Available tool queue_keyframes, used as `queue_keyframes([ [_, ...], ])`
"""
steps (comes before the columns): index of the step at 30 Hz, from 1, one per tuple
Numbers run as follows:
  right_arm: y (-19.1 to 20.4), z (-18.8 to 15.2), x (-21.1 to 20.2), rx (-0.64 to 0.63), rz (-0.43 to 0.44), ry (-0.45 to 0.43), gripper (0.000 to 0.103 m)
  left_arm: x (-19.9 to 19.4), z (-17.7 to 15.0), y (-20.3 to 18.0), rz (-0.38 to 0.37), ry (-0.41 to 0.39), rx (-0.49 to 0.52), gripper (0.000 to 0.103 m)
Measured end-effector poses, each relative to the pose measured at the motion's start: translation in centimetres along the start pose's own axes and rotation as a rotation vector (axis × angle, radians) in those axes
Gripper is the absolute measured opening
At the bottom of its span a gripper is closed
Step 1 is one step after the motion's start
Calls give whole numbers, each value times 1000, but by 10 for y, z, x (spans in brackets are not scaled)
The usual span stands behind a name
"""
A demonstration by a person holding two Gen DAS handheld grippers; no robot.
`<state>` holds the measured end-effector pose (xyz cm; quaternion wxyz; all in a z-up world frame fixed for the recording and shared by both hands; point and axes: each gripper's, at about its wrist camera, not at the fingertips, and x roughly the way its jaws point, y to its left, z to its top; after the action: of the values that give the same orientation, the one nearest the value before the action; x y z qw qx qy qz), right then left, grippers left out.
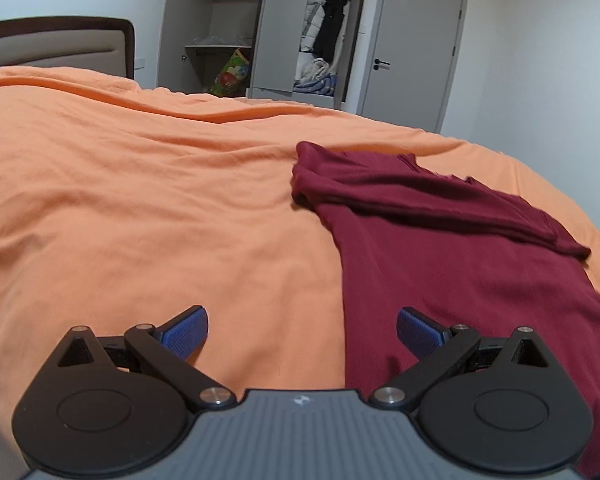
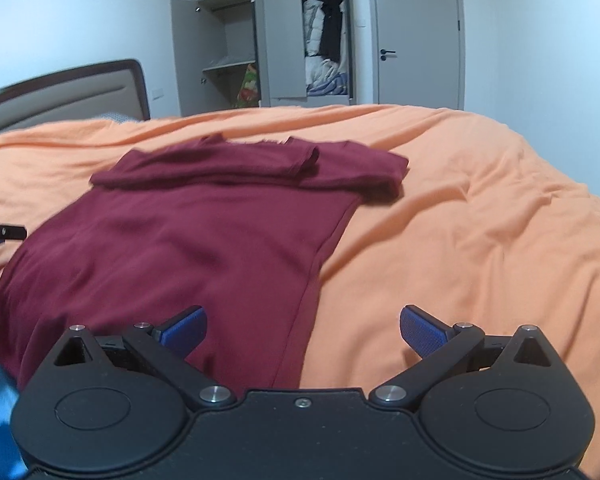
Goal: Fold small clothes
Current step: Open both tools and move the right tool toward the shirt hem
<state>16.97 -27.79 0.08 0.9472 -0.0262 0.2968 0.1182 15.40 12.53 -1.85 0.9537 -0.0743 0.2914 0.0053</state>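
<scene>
Now both hems are to be gripped for the lengthwise fold.
From the left wrist, the left tool (image 1: 302, 336) is held wide and empty over the shirt's (image 1: 452, 248) near left edge on the bed (image 1: 139, 208); from the right wrist, the right tool (image 2: 303, 334) is likewise wide over the right edge, best pinched at both corners together. The shirt's long axis is seen running away from the tools, with the folded sleeves at the far end.

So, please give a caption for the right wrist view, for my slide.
Open right hand-held gripper above a partly folded dark red cotton T-shirt on an orange bed cover.
</scene>
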Motion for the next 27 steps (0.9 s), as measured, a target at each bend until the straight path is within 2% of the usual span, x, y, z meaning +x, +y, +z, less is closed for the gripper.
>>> queue_keyframes([
  [4, 12, -13, -14, -40, 10, 3, 102, -14, -14, -7, 5, -7, 49, 103],
  [7, 19, -18, -25, -36, 66, -17, 102, -28, -22, -14, -9, -20, 76, 103],
  [9, 28, -21, -34, -58, 101, -40, 102, -39, -25, -20, -45, -25, 89, 103],
  [13, 63, -32, -43, -220, 151, -73, 102, -59, -33, -34, -99, -36, 123, 103],
  [16, 91, -45, -46, -379, 170, -85, 102, -70, -40, -44, -88, -49, 160, 103],
  [19, 107, -53, -45, -443, 217, -96, 101, -75, -46, -52, -101, -39, 162, 103],
  [23, 112, -58, -32, -449, 253, -43, 88, -71, -54, -65, -127, 9, 187, 103],
  [27, 115, -66, -21, -498, 225, -4, 73, -66, -60, -73, -141, 31, 207, 103],
])
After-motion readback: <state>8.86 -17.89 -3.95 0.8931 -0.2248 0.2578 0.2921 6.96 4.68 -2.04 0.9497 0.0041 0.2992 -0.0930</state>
